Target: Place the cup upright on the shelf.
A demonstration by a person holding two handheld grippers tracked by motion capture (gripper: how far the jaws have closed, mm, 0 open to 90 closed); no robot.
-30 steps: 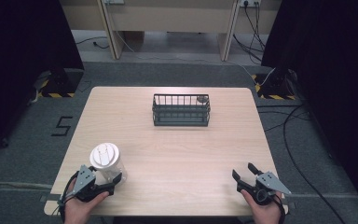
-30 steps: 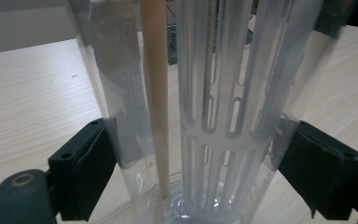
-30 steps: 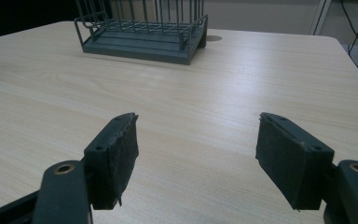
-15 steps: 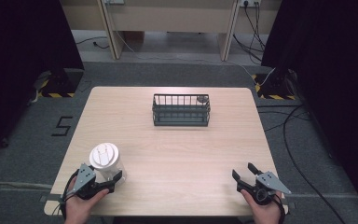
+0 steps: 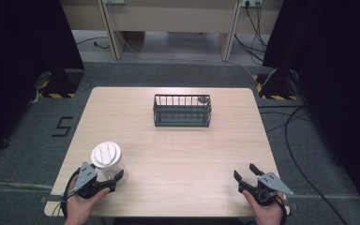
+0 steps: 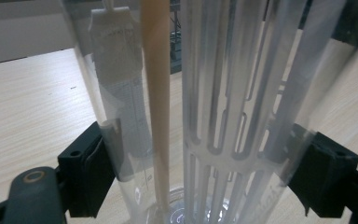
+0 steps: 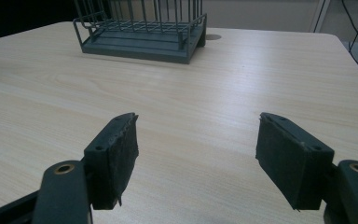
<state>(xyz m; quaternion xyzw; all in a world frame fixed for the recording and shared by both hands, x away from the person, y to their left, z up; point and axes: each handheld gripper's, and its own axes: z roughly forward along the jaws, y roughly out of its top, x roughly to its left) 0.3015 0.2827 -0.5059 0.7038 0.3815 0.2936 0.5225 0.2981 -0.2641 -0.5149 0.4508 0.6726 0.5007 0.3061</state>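
The left gripper (image 5: 104, 179) has its two jaws pressed against the sides of a clear plastic cup (image 5: 108, 161) with a white lid, which stands upright near the front left corner of the table (image 5: 178, 154); in the left gripper view a pale straw (image 6: 154, 93) stands inside the cup. The right gripper (image 5: 246, 172) rests near the front right corner with its jaws wide apart and nothing between them. A dark wire basket (image 5: 182, 110) stands well apart, toward the far side of the table.
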